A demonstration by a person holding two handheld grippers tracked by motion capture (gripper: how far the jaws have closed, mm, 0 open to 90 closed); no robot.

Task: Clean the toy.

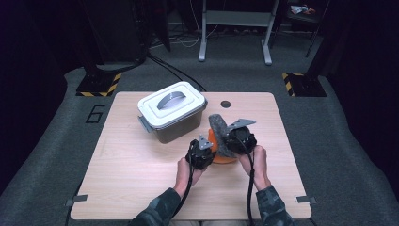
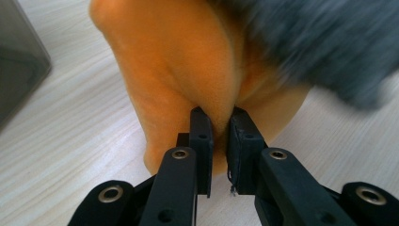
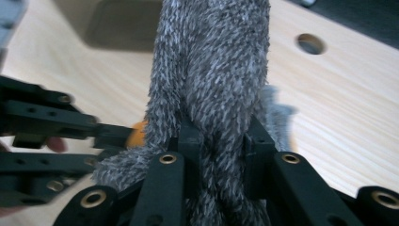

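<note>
Left of centre in the high view, the left gripper (image 1: 205,147) pinches a fold of the orange cloth (image 2: 188,80), seemingly anchoring it on the table (image 1: 127,174). Right of it, the right gripper (image 1: 234,138) clamps the grey fuzzy cloth (image 3: 211,70), whose long axis rises toward the upper frame, likely to pull them apart.

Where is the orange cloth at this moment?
In the high view the orange cloth lies on the table right of centre, between the two grippers, just in front of the lidded box. The left gripper pinches it.
</note>
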